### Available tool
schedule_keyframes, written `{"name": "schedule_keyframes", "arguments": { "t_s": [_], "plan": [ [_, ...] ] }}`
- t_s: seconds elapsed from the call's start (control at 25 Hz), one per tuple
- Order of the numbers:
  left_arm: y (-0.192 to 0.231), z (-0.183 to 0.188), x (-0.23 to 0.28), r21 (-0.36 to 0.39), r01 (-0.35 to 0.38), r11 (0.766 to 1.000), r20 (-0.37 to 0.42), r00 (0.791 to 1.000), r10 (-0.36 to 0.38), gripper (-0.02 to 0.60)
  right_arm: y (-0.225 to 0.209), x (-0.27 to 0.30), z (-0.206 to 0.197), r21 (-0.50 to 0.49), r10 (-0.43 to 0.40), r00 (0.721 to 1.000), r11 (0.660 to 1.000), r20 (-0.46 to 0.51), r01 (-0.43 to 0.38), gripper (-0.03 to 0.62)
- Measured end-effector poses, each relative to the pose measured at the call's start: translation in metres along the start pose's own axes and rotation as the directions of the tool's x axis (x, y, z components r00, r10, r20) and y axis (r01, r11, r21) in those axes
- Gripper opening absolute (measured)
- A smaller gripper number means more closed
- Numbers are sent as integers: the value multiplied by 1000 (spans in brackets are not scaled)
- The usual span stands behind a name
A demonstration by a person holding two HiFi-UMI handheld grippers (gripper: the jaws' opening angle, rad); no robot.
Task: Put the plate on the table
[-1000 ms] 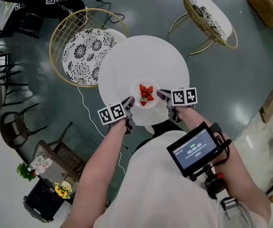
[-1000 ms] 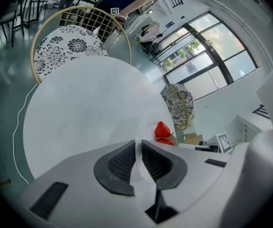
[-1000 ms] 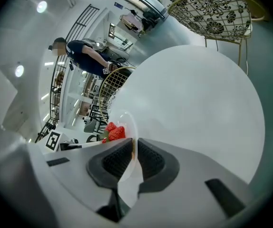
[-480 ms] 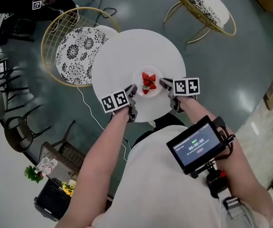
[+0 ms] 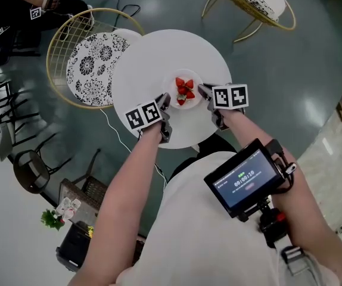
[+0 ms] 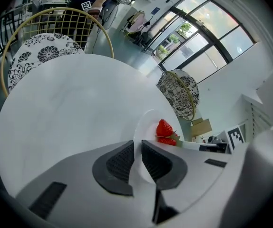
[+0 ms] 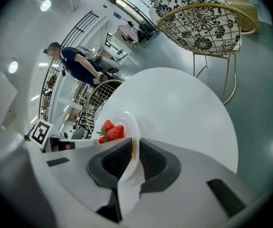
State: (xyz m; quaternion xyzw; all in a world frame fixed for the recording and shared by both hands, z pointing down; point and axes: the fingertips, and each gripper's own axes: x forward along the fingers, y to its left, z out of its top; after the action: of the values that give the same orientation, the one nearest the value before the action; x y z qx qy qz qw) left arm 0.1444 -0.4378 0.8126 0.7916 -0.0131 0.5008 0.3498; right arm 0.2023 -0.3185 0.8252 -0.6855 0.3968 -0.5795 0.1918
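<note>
We hold the plate [image 5: 193,78] from both sides: left hand-held gripper [image 5: 165,102] on its left rim, right hand-held gripper [image 5: 202,90] on its right rim. Red strawberries [image 5: 185,90] are piled on the plate. It sits over the near half of the round white table [image 5: 159,52]; we can't tell whether it's touching down or just above. The marker cubes face up, one per gripper. A screen unit [image 5: 242,181] is strapped to our right forearm, display lit. A gold wire chair [image 5: 87,61] with a floral cushion touches the table's left edge, and a second chair [image 5: 255,0] stands well apart, upper right. A white cable [image 5: 108,137] runs across the floor.
</note>
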Motion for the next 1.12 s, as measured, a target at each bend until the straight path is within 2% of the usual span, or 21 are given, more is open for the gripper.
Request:
{"name": "schedule_keyframes", "arguments": {
  "t_s": [0.24,0.44,0.76,0.92,1.12],
  "plan": [
    [0,1,9,101,-52,994,-35,998,55,38,-6,4,1,-100,-83,997,992,-9,81,38],
    [3,-1,13,202,-92,975,-72,991,109,46,-6,6,0,-182,-125,992,976,-14,120,41],
    [7,0,19,271,-154,950,-131,972,195,63,-6,10,2,-244,-173,985,955,0,168,48],
    [9,6,21,326,-200,924,-120,961,251,71,-6,14,1,-313,-197,980,932,-10,184,62],
    [7,6,7,335,-210,919,-79,965,249,71,0,5,0,-322,-198,980,927,8,190,63]
  ]
}}
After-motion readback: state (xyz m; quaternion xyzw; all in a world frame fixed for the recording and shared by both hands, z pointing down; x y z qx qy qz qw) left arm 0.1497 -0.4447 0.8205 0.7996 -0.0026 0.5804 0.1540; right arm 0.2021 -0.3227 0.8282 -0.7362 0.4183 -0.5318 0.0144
